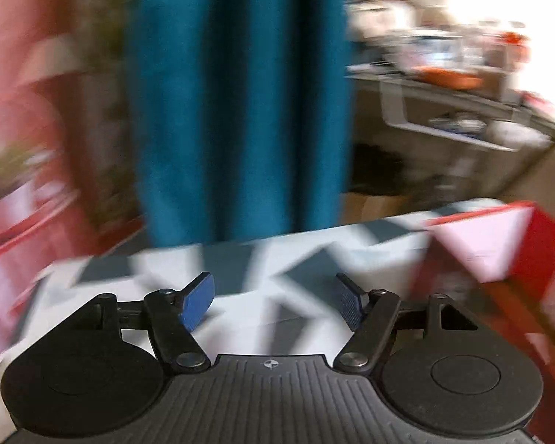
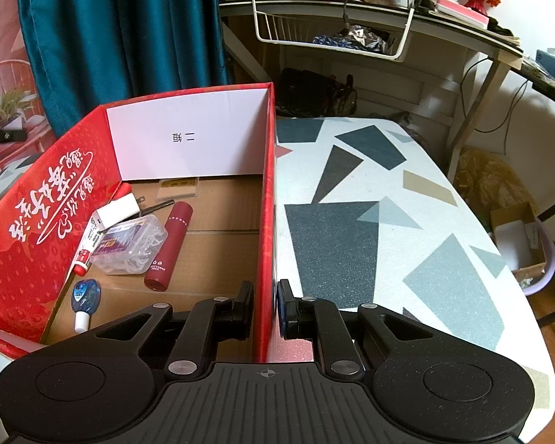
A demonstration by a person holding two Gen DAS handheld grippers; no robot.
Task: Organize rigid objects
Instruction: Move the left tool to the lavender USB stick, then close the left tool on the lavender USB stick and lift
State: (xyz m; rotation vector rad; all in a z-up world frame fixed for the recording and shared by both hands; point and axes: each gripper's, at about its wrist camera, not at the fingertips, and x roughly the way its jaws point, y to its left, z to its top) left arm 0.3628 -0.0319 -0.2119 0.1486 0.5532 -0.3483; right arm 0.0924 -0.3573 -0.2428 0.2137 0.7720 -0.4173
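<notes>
A red cardboard box (image 2: 55,199) stands on the patterned table (image 2: 370,222). Inside lie a dark red tube (image 2: 169,246), a clear plastic case (image 2: 129,244), a white charger plug (image 2: 116,211), a small glue tube (image 2: 87,248) and a blue correction-tape roller (image 2: 85,299). My right gripper (image 2: 264,307) is shut on the box's right wall (image 2: 268,229), one finger inside and one outside. In the blurred left wrist view my left gripper (image 1: 273,301) stands open over the table (image 1: 240,296) with nothing between its blue pads (image 1: 198,301). The box (image 1: 499,251) shows at its right.
A teal curtain (image 2: 122,29) hangs behind the table. Beyond the table is a cluttered desk (image 2: 444,26) with a white wire basket (image 2: 333,33) under it. On the floor to the right stand a cardboard box (image 2: 518,236) and a yellow bag (image 2: 492,177).
</notes>
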